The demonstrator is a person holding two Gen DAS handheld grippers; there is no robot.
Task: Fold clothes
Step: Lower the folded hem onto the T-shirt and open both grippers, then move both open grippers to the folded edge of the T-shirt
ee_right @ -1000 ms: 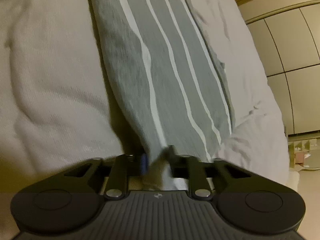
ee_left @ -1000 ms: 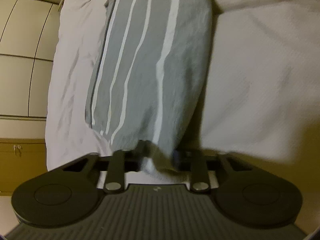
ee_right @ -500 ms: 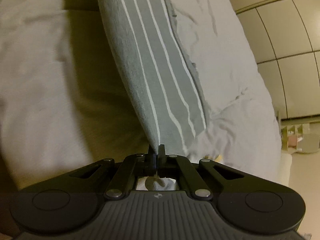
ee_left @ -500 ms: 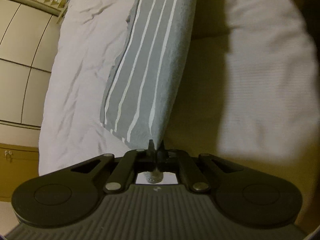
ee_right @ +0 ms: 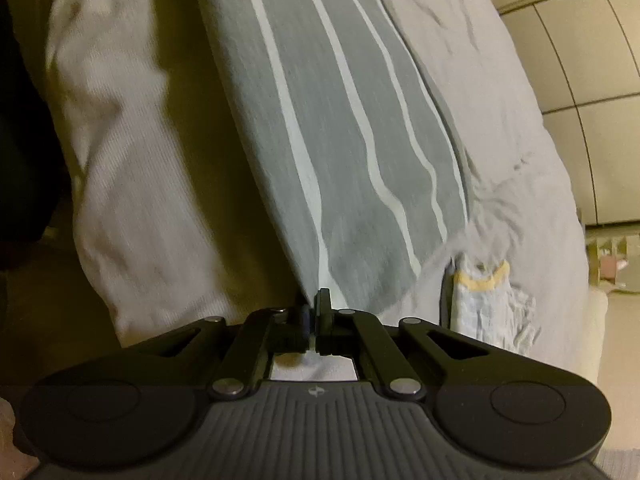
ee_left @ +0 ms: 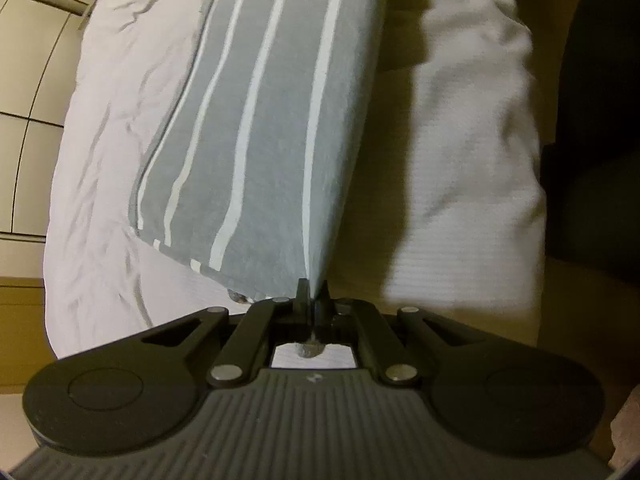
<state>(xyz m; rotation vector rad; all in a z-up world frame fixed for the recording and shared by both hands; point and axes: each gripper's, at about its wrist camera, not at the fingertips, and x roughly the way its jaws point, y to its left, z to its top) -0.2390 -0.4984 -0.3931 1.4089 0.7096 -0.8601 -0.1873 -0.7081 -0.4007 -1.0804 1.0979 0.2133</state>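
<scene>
Left gripper [ee_left: 312,294]: pinching a corner of the cloth [ee_left: 272,120], which runs to the frame's top.
Right gripper [ee_right: 312,304]: pinching another corner; cloth [ee_right: 340,128] stretches upward.

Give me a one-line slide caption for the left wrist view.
Left gripper shut on a corner of the grey striped garment, lifted taut above the white bedding.

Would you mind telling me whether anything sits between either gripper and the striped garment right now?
Nothing visible does. The left gripper and the right gripper are each shut directly on a near corner of the striped garment, which stretches away over the bed cover.
</scene>
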